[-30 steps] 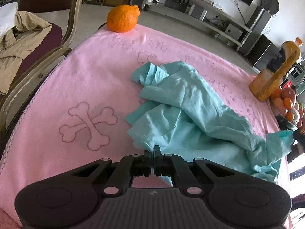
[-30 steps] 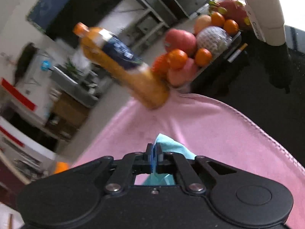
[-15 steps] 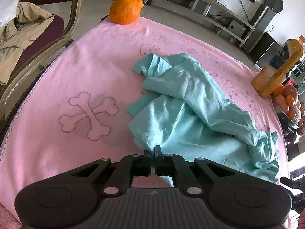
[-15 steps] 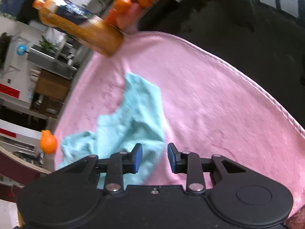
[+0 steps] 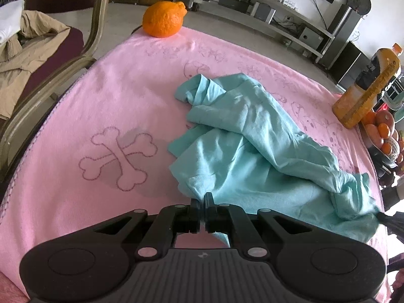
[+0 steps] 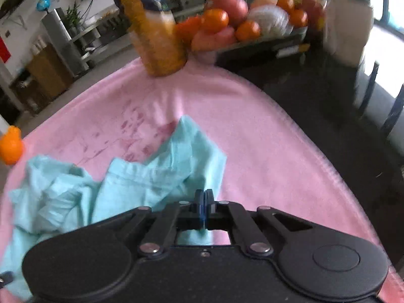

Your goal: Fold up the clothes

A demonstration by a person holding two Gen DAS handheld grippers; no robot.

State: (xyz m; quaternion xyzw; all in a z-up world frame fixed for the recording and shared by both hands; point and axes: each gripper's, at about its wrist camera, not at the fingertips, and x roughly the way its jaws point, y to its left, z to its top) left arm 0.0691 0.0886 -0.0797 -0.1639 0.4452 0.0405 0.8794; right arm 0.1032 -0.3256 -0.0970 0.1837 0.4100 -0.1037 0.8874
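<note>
A crumpled teal garment [image 5: 252, 151] lies on a pink towel [image 5: 101, 101] that covers the table. My left gripper [image 5: 202, 198] is shut on the garment's near edge. The garment also shows in the right wrist view [image 6: 141, 181], bunched to the left. My right gripper [image 6: 204, 195] is shut on the garment's right-hand edge, low over the towel [image 6: 252, 139]. The tip of the right gripper shows dark at the right edge of the left wrist view [image 5: 388, 221].
An orange fruit [image 5: 164, 19] sits at the towel's far edge. A juice bottle [image 5: 366, 88] and a tray of fruit [image 6: 240, 25] stand at the right end. A chair with a beige coat [image 5: 30, 50] is at the left. Bare dark tabletop [image 6: 328, 113] lies beyond the towel.
My right gripper was shut a second ago, stood open half a second ago, and has now closed on the garment's right edge. The left gripper has kept its hold and barely moved.
</note>
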